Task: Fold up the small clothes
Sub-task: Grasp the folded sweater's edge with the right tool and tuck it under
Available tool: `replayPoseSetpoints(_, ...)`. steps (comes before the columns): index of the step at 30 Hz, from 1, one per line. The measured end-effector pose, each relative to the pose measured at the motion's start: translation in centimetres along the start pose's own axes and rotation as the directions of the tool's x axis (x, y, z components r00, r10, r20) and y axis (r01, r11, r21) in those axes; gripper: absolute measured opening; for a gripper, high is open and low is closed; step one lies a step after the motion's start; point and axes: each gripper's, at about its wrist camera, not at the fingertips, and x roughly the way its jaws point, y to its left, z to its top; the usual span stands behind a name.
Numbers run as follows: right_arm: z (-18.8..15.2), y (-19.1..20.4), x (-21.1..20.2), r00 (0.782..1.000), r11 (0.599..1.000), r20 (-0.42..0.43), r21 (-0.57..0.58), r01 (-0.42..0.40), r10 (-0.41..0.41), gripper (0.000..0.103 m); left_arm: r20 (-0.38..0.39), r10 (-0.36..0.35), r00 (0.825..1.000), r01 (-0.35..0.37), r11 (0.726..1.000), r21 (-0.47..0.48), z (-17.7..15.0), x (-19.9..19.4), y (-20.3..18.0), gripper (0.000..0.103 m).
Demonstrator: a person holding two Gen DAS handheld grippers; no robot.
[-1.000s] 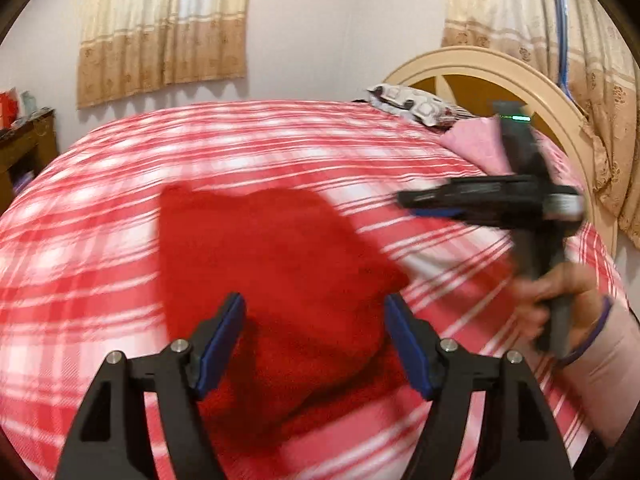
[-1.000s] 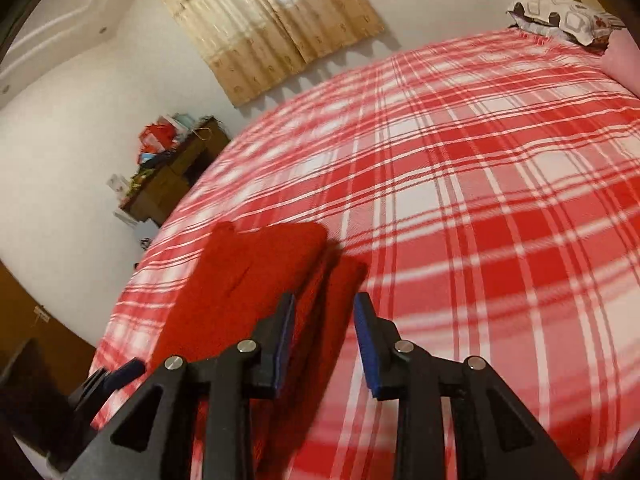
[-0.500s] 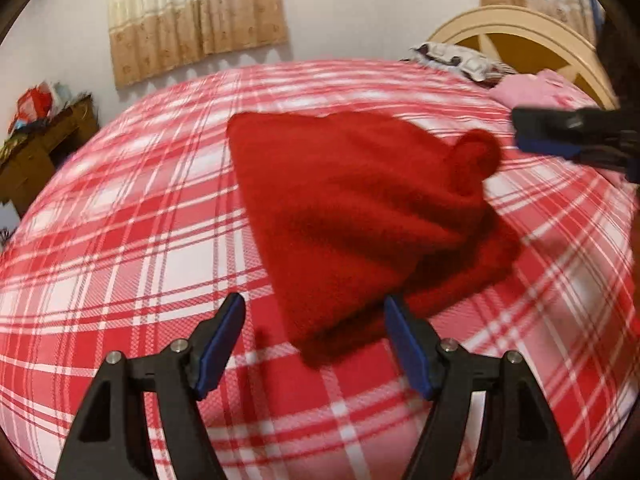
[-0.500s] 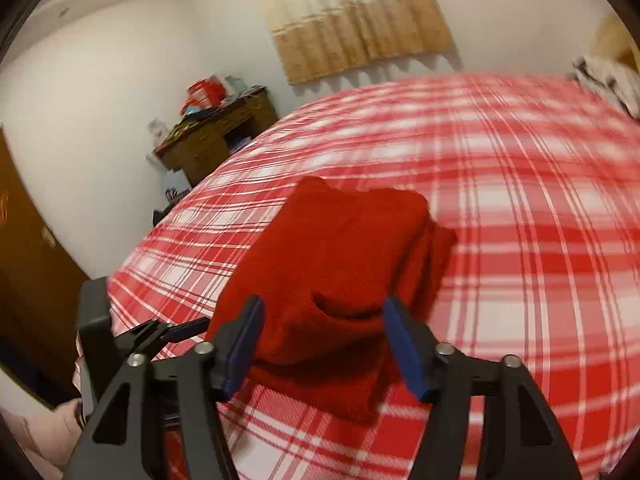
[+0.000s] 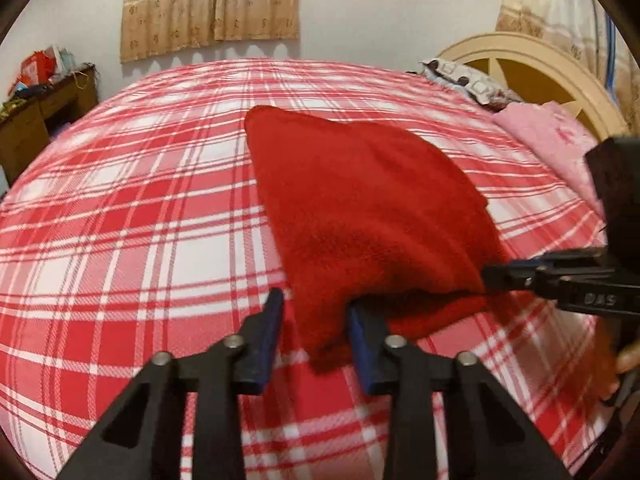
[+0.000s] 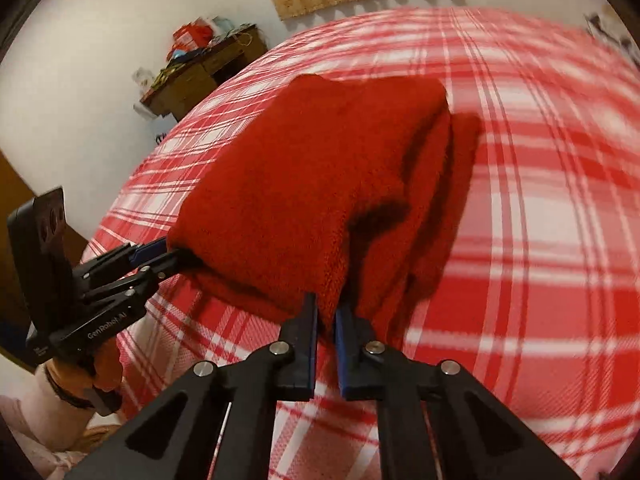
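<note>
A red knitted garment (image 5: 360, 208) lies on a bed covered with a red-and-white plaid sheet (image 5: 132, 240), folded over itself so that a lower layer shows along its near edge. Its near edge is lifted off the sheet at two corners. The right gripper (image 6: 326, 320) has its jaws drawn almost together, pinching a thin fold of the garment's near corner between the blue pads. The left gripper (image 5: 314, 320) is closing on the other near corner: the red fabric hangs between its fingers, against the right-hand pad, while a gap shows at the left-hand pad, so its hold does not look complete. In the right wrist view the left gripper reaches in from the left edge, its tips at the garment's corner, carried by a hand (image 6: 80, 376). Beyond the garment stand a cream curved headboard (image 5: 532, 64), a pink pillow (image 5: 552, 140) and a patterned pillow (image 5: 460, 76); a cluttered wooden desk (image 5: 44, 108) and beige curtains (image 5: 208, 4) line the white wall.
</note>
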Motion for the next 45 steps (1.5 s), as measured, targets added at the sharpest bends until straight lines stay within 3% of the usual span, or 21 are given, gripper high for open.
replayPoseSetpoints(4,-0.7,-1.7,-0.4,0.999,0.995,0.027,0.085,-0.048,0.045,0.005,-0.006,-0.005,1.0,0.005,0.999,0.037,-1.1,-0.5,-0.3,0.027)
replayPoseSetpoints(8,-1.1,-1.6,-1.1,0.999,0.997,0.017,0.065,-0.035,0.034,0.005,-0.022,-0.025,0.999,0.027,0.993,0.115,-2.1,-1.6,-0.6,0.023)
replayPoseSetpoints(10,-0.9,-1.0,-1.4,1.0,0.999,0.002,0.036,-0.019,0.019,0.005,-0.027,-0.065,0.998,0.068,0.993,0.101,-2.0,-2.3,-0.1,0.023)
replayPoseSetpoints(13,0.5,0.0,-2.2,1.0,1.0,0.011,-0.017,0.017,-0.017,0.007,0.018,-0.144,0.989,0.144,0.99,0.008,-0.1,-3.6,1.4,0.037)
replayPoseSetpoints(14,1.1,0.2,-2.7,0.999,1.0,0.029,-0.018,0.02,-0.019,0.01,0.04,-0.149,0.988,0.15,0.989,-0.014,0.6,-3.9,1.8,0.057)
replayPoseSetpoints(15,1.7,0.2,-3.4,0.998,1.0,0.06,-0.006,0.016,-0.016,0.015,0.063,-0.141,0.988,0.143,0.989,-0.033,1.3,-4.0,2.1,0.076)
replayPoseSetpoints(16,2.4,0.2,-4.2,0.994,1.0,0.109,0.012,0.006,-0.008,0.02,0.089,-0.127,0.988,0.132,0.99,-0.047,2.1,-4.1,2.4,0.08)
replayPoseSetpoints(18,3.7,0.1,-4.9,0.983,0.999,0.183,0.033,0.007,-0.013,0.062,0.122,-0.09,0.989,0.097,0.994,-0.056,3.9,-3.4,2.3,0.081)
replayPoseSetpoints(19,4.3,0.2,-4.9,0.977,0.999,0.208,0.04,0.028,-0.036,0.068,0.124,-0.053,0.991,0.061,0.996,-0.061,4.9,-2.7,2.2,0.081)
replayPoseSetpoints(22,6.7,0.9,-3.8,0.957,0.995,0.271,0.028,0.1,-0.104,0.069,0.114,0.041,0.993,-0.035,0.998,-0.054,6.3,0.0,1.4,0.081)
replayPoseSetpoints(23,7.7,1.4,-3.2,0.953,0.992,0.276,0.007,0.129,-0.126,0.067,0.105,0.077,0.991,-0.072,0.996,-0.044,6.4,1.1,1.0,0.081)
replayPoseSetpoints(24,8.5,1.9,-2.3,0.951,0.985,0.267,-0.02,0.169,-0.157,0.052,0.083,0.113,0.99,-0.11,0.993,-0.041,6.3,2.4,0.6,0.081)
replayPoseSetpoints(26,9.6,2.9,0.0,0.958,0.976,0.231,-0.092,0.196,-0.17,0.025,0.043,0.122,0.992,-0.12,0.992,-0.049,5.5,3.9,0.2,0.081)
replayPoseSetpoints(27,9.8,3.1,0.7,0.964,0.974,0.209,-0.117,0.194,-0.167,0.02,0.041,0.113,0.993,-0.111,0.992,-0.056,5.0,4.2,0.0,0.081)
replayPoseSetpoints(31,8.7,2.4,3.9,0.969,0.955,0.132,-0.188,0.229,-0.207,0.014,0.057,0.165,0.985,-0.166,0.986,0.006,3.4,4.1,-1.9,0.082)
replayPoseSetpoints(36,8.0,-1.6,2.6,0.98,0.984,0.137,-0.08,0.157,-0.145,0.0,0.068,0.191,0.979,-0.196,0.977,0.089,1.4,3.6,-3.3,0.082)
replayPoseSetpoints(41,6.8,-4.4,2.0,0.99,0.998,0.129,0.045,0.048,-0.053,0.0,0.028,0.139,0.99,-0.141,0.988,0.064,1.1,3.0,-2.0,0.086)
replayPoseSetpoints(45,7.9,-3.1,1.4,0.993,0.998,0.111,0.048,0.044,-0.049,0.0,-0.026,0.085,0.996,-0.084,0.995,0.045,1.7,2.0,-1.6,0.087)
